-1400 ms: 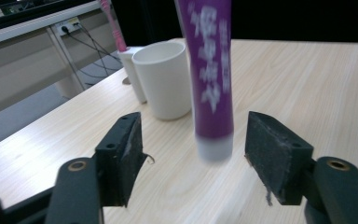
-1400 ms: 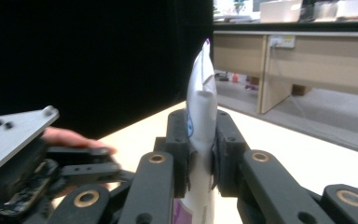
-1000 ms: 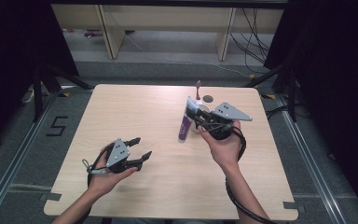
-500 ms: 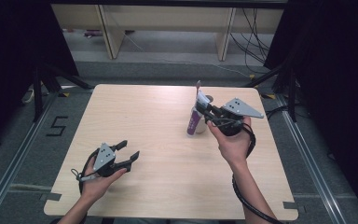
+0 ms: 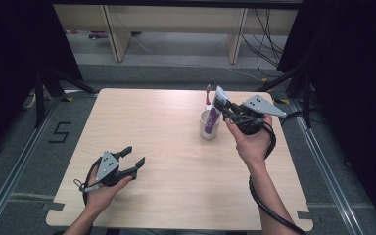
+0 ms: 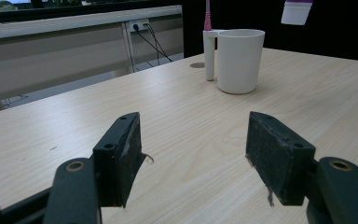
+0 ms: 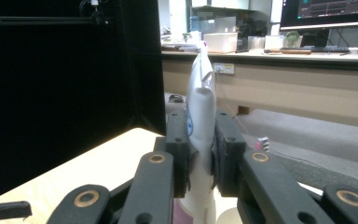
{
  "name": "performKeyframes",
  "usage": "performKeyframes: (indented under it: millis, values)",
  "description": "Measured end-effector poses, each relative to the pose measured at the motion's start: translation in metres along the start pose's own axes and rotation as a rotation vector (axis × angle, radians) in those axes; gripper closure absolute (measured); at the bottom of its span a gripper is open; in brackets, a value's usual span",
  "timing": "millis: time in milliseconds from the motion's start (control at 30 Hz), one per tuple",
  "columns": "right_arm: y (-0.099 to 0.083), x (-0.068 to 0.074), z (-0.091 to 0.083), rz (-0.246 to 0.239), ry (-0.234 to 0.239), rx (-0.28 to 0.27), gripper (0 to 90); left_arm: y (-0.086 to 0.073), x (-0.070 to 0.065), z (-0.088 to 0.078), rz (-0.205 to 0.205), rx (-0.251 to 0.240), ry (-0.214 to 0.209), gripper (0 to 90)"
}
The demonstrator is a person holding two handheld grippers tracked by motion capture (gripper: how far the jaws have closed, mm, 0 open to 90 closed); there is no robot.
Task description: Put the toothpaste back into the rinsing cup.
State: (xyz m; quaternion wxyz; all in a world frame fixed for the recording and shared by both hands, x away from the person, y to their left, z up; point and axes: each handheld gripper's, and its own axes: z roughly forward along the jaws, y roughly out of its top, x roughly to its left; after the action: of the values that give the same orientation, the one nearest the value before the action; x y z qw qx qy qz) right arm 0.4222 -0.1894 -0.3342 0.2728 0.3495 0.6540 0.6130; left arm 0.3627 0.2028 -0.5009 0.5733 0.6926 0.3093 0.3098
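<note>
A white cup (image 5: 209, 128) stands at the table's back right with a pink toothbrush (image 5: 207, 96) upright in it. My right gripper (image 5: 226, 110) is shut on a white and purple toothpaste tube (image 5: 216, 108), held steeply with its lower end over the cup. In the left gripper view the tube's lower end (image 6: 297, 12) hangs above the cup (image 6: 240, 60) and a little to its right, clear of the rim. The right gripper view has both pads pressed on the tube (image 7: 201, 88). My left gripper (image 5: 133, 155) rests open near the table's front left, with nothing between its jaws.
The wooden table (image 5: 166, 196) ends close behind the cup and just right of my right hand. A black cable (image 5: 267, 208) trails from the right gripper along the forearm. Shelving and cables sit on the floor beyond the far edge.
My right gripper has carried the tube up and to the right, from left of the cup to over it. The left hand drew back slightly toward the front left, then stayed still.
</note>
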Motion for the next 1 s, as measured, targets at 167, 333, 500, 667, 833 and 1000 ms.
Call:
performKeyframes:
  millis: [167,333,500,667,833,1000]
  values:
    - [0.003,-0.004,-0.002,-0.008,-0.013,-0.006,79.6,0.001,0.001,-0.001,-0.01,0.004,0.011,35.7]
    - [0.006,-0.006,-0.003,0.007,-0.017,0.008,79.6,-0.002,0.002,0.0,-0.012,0.009,0.022,35.9]
    - [0.009,-0.009,-0.003,-0.007,-0.027,-0.014,79.5,-0.004,0.003,-0.001,-0.024,0.005,0.029,35.9]
    - [0.012,-0.01,-0.001,0.004,-0.034,-0.009,79.6,-0.008,0.006,-0.003,-0.036,0.0,0.04,35.8]
    - [0.017,-0.014,0.003,-0.005,-0.053,-0.022,79.5,-0.011,0.01,-0.002,-0.04,-0.016,0.045,35.6]
    - [0.021,-0.017,0.008,-0.016,-0.064,-0.014,79.5,-0.013,0.009,-0.002,-0.041,0.008,0.062,34.8]
